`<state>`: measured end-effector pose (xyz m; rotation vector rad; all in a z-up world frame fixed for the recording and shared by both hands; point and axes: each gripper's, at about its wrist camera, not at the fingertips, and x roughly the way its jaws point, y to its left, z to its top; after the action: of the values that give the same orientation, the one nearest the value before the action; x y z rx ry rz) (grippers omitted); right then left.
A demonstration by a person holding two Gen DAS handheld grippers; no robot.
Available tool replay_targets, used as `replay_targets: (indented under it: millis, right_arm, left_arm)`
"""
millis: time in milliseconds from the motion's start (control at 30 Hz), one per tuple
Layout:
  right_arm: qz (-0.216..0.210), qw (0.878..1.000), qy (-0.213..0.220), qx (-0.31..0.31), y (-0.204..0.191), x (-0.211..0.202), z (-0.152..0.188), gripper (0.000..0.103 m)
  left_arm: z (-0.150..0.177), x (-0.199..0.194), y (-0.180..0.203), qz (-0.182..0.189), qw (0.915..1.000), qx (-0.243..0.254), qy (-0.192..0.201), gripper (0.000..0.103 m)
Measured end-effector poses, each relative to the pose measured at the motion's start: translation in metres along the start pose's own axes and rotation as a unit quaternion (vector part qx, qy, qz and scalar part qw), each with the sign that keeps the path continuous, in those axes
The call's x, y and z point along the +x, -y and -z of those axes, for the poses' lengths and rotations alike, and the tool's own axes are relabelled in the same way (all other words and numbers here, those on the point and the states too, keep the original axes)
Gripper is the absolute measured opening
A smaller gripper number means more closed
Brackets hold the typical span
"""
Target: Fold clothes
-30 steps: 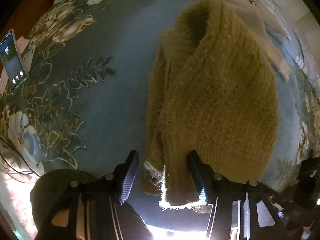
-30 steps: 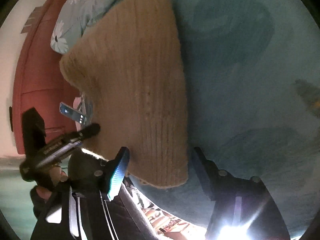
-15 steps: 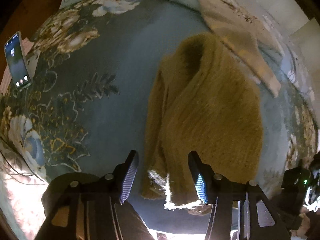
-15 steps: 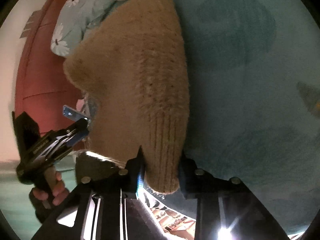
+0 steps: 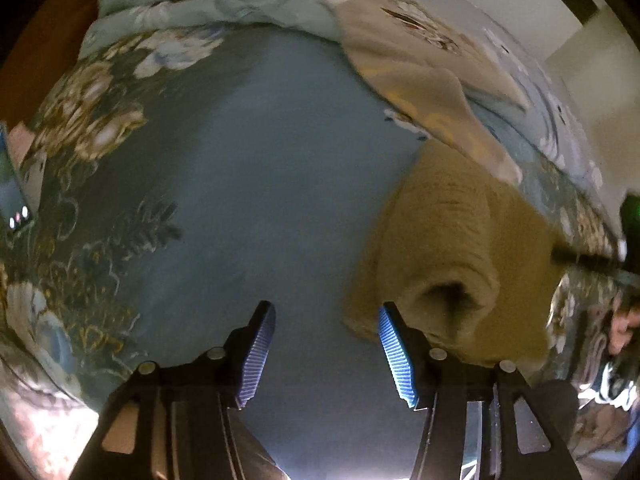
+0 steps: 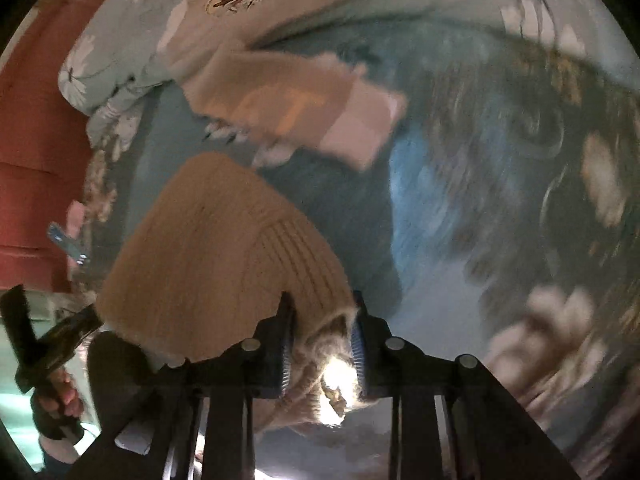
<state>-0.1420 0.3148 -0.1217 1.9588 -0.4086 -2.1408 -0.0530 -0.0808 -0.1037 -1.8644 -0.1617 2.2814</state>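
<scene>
A mustard knit sweater [image 5: 440, 240] lies bunched on the blue floral bed sheet [image 5: 260, 160], to the right of my left gripper [image 5: 325, 312]. That gripper stands open over bare sheet with nothing between its fingers. In the right wrist view my right gripper [image 6: 322, 308] has its jaws closing on the sweater's [image 6: 208, 248] ribbed edge. The pads press on the knit, and the rest of the sweater hangs off to the left. This view is blurred with motion.
A cream printed garment [image 5: 420, 52] lies on the quilt beyond the sweater, the same garment [image 6: 280, 96] showing at the top of the right view. A phone [image 5: 12, 196] rests at the sheet's left edge. A hand [image 6: 56, 396] grips the left tool near a red headboard [image 6: 28, 120].
My right gripper shut on the sweater's edge and pulled it up and sideways. The sweater left the space between my left gripper's fingers, which rose a little and stayed open.
</scene>
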Motion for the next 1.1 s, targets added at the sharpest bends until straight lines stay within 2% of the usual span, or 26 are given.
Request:
replay_targets:
  millis: [100,233,333,367,400,433,500,700,800,933,1100]
  right_arm:
    - [0.020,1.000,0.014,0.019,0.006,-0.001,-0.021,0.024]
    - [0.014,0.999,0.011,0.048,0.007,0.017,-0.026,0.024]
    - [0.017,0.998,0.032,0.060,0.013,0.009,-0.019,0.027]
    - [0.019,0.996,0.052,0.072,0.016,-0.001,-0.012,0.027]
    - [0.019,0.994,0.071,0.083,0.020,-0.009,-0.004,0.031]
    - [0.012,0.992,0.082,0.092,0.021,-0.014,0.004,0.040]
    - [-0.006,0.989,0.097,0.108,0.024,-0.021,0.026,0.046]
    - [-0.094,0.981,0.086,0.146,0.018,-0.001,0.100,0.046]
    - [-0.116,0.978,0.079,0.156,0.010,0.011,0.117,0.046]
    - [-0.132,0.974,0.088,0.164,-0.001,0.017,0.118,0.046]
    - [-0.127,0.976,0.103,0.146,-0.014,0.006,0.112,0.046]
  left_arm:
    - [-0.003,0.013,0.020,0.004,0.9995,0.029,-0.012,0.057]
    - [-0.002,0.028,0.047,0.023,0.9972,0.066,-0.027,0.057]
    - [0.002,0.033,0.061,0.023,0.9951,0.091,-0.029,0.057]
    - [0.003,0.036,0.064,0.017,0.9946,0.098,-0.029,0.057]
    - [0.003,0.037,0.064,0.014,0.9948,0.097,-0.028,0.057]
    - [0.003,0.037,0.064,0.012,0.9953,0.092,-0.027,0.057]
    - [0.002,0.038,0.060,0.016,0.9967,0.076,-0.023,0.057]
    - [0.015,0.024,0.059,0.044,0.9953,0.086,-0.010,0.058]
    - [0.025,0.018,0.062,0.066,0.9935,0.092,-0.012,0.058]
    - [0.027,0.017,0.072,0.056,0.9925,0.108,-0.004,0.058]
    - [0.016,0.032,0.078,-0.003,0.9934,0.115,0.001,0.058]
